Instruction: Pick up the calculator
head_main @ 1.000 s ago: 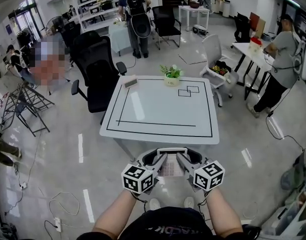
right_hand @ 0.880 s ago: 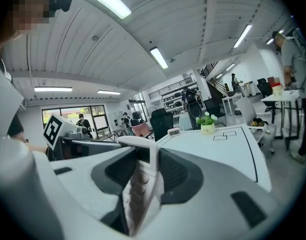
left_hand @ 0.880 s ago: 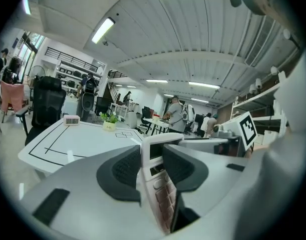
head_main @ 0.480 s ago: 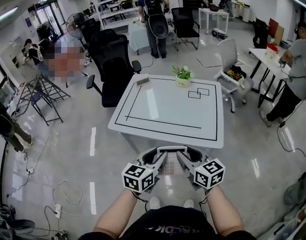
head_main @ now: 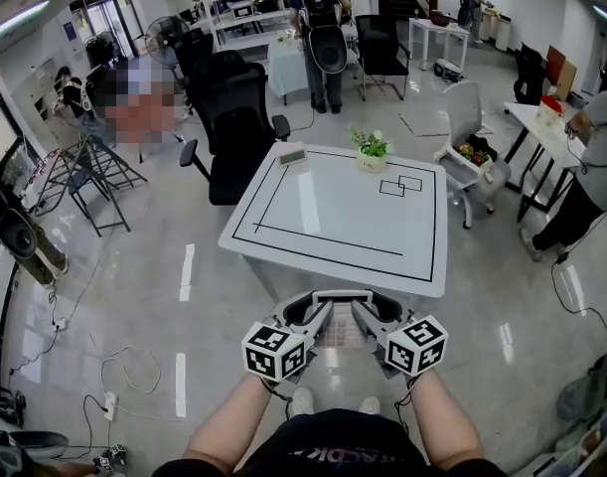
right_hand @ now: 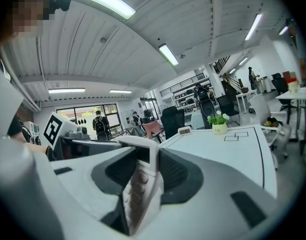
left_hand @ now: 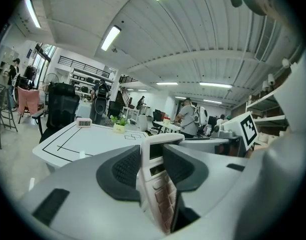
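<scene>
A white calculator [head_main: 340, 331] with rows of pale keys hangs in the air in front of me, short of the table's near edge. My left gripper [head_main: 320, 313] is shut on its left side and my right gripper [head_main: 362, 313] on its right side. In the left gripper view the calculator [left_hand: 158, 186] stands on edge, pinched between the dark pads of that gripper [left_hand: 154, 156]. In the right gripper view the calculator [right_hand: 138, 186] is likewise clamped in that gripper [right_hand: 145, 159]. Each marker cube sits just above my wrists.
Ahead stands a white table [head_main: 283, 237] with black lines, bearing a small clock [head_main: 291, 154] and a potted plant [head_main: 371, 151] at its far side. A black office chair [head_main: 233, 127] is at its far left, a white chair [head_main: 467, 137] to the right. People stand farther back.
The head view has swung, so the table now lies more to the right and farther up the picture. Both grippers and the calculator keep the same spot and grip.
</scene>
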`<state>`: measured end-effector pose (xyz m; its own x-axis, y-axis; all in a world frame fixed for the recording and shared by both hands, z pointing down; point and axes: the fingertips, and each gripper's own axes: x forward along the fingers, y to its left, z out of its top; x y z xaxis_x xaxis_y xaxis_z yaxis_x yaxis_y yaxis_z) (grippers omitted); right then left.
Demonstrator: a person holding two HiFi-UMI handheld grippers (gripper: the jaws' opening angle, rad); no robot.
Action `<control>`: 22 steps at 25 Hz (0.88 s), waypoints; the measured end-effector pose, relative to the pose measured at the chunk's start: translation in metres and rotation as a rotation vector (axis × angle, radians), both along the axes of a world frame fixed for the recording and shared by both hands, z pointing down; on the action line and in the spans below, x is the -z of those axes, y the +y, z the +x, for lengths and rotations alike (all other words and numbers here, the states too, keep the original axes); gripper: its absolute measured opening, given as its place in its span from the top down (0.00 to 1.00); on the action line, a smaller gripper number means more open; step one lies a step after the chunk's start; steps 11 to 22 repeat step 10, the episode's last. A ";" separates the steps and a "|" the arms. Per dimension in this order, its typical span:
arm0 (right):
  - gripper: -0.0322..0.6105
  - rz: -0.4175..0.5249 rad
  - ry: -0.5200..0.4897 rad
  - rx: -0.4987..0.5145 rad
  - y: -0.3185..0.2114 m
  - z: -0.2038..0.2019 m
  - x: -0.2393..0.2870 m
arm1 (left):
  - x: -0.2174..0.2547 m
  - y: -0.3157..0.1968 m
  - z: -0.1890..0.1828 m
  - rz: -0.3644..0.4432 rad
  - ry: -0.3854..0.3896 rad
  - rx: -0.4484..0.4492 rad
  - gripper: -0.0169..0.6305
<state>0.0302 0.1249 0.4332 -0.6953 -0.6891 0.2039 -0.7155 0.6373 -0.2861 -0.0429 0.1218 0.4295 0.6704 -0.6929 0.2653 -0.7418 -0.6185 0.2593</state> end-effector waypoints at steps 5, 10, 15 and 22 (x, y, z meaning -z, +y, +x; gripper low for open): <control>0.73 -0.001 0.005 0.003 0.004 -0.004 -0.001 | -0.001 0.004 -0.004 -0.002 0.001 0.001 0.76; 0.73 0.003 0.007 0.000 0.005 -0.009 -0.003 | -0.003 0.004 -0.009 0.002 0.006 -0.001 0.76; 0.73 0.003 0.007 0.000 0.005 -0.009 -0.003 | -0.003 0.004 -0.009 0.002 0.006 -0.001 0.76; 0.73 0.003 0.007 0.000 0.005 -0.009 -0.003 | -0.003 0.004 -0.009 0.002 0.006 -0.001 0.76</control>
